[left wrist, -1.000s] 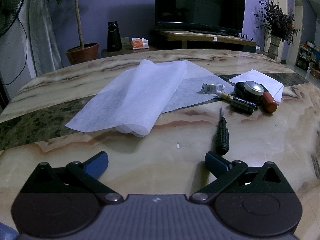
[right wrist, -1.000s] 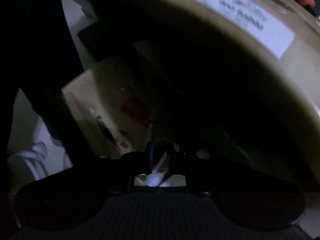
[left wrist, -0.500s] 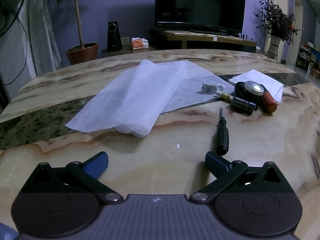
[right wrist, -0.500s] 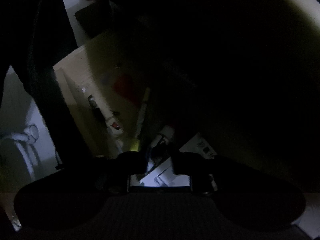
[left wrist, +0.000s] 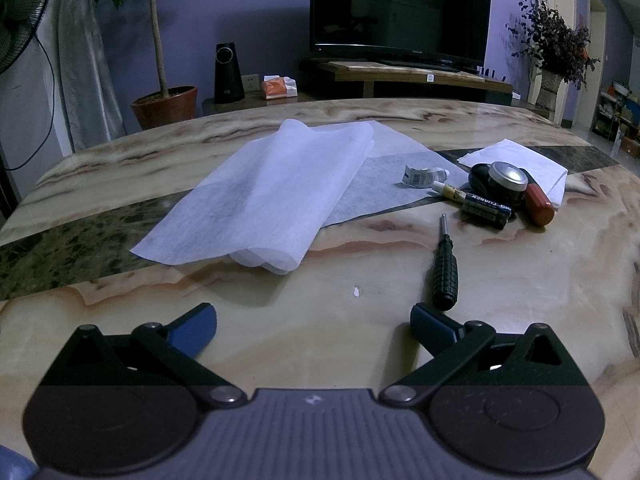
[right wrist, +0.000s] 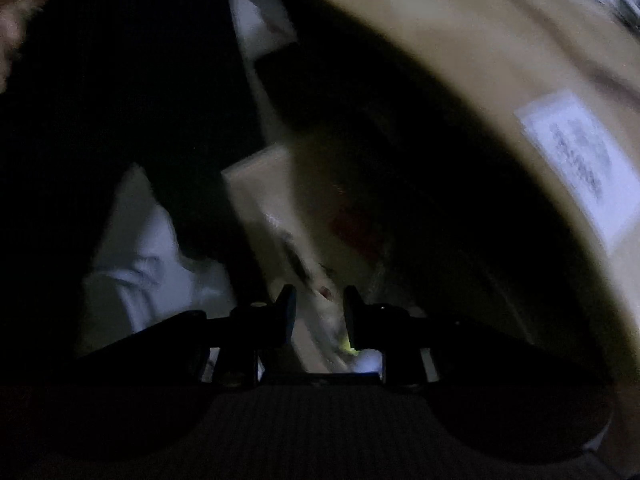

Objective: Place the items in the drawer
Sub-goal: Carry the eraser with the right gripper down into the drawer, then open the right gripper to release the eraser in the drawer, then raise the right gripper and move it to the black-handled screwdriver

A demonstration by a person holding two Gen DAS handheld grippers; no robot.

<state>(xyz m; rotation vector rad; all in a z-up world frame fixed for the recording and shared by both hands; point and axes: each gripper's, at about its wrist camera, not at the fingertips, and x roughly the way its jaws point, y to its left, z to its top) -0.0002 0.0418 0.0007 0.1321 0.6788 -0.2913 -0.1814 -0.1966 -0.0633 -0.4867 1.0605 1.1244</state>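
Marble table [left wrist: 520,280]: screwdriver [left wrist: 444,264] tip pointing away; both grippers [left wrist: 312,320] [right wrist: 318,312] apart, empty.

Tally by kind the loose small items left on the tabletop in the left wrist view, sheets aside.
Screwdriver: 1
Battery: 1
Round tin: 1
Red item: 1
Small tube: 1
Crumpled label: 1
Total: 6

Dim purple-walled room [left wrist: 260,20], television [left wrist: 400,8]
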